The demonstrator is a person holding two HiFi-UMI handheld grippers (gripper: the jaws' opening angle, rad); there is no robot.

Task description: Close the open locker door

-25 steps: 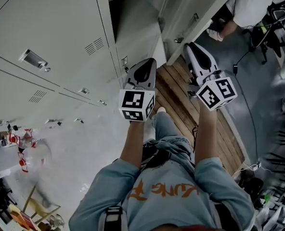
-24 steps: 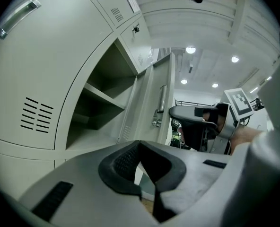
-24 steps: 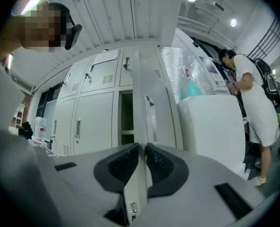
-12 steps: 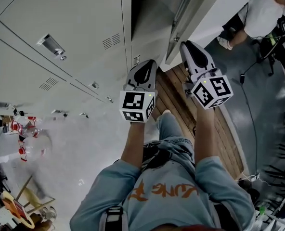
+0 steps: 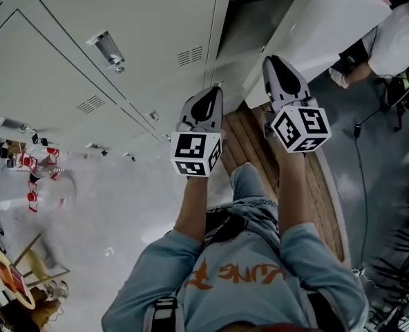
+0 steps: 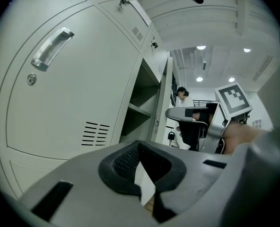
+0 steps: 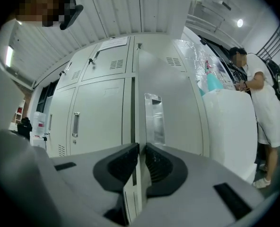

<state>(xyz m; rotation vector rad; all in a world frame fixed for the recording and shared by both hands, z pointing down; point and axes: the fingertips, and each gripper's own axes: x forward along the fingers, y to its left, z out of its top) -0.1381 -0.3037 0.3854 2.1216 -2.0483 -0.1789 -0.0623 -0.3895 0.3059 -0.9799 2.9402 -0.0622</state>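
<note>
The locker door (image 7: 178, 117) stands partly open at the end of the grey locker bank (image 5: 121, 26). In the right gripper view its outer face fills the centre, with a recessed handle (image 7: 153, 117) near its left edge and a dark gap just left of that edge. In the left gripper view the opening shows at centre with a shelf (image 6: 141, 109) inside.

The right hand-held gripper (image 5: 272, 62) sits in the upper middle of the head view, tip pointed at the door's outer face; whether it touches the door cannot be told. Its jaws are drawn almost together, with only a thin slit between them, and they hold nothing. The left hand-held gripper (image 5: 217, 90) hangs just left of it, near the closed locker beside the opening, its jaw tips meeting and empty.

Below both lies a wooden floor strip (image 5: 253, 140). A person in a white shirt (image 7: 260, 103) stands at the right edge, past the bank's white side panel (image 5: 329, 33).
</note>
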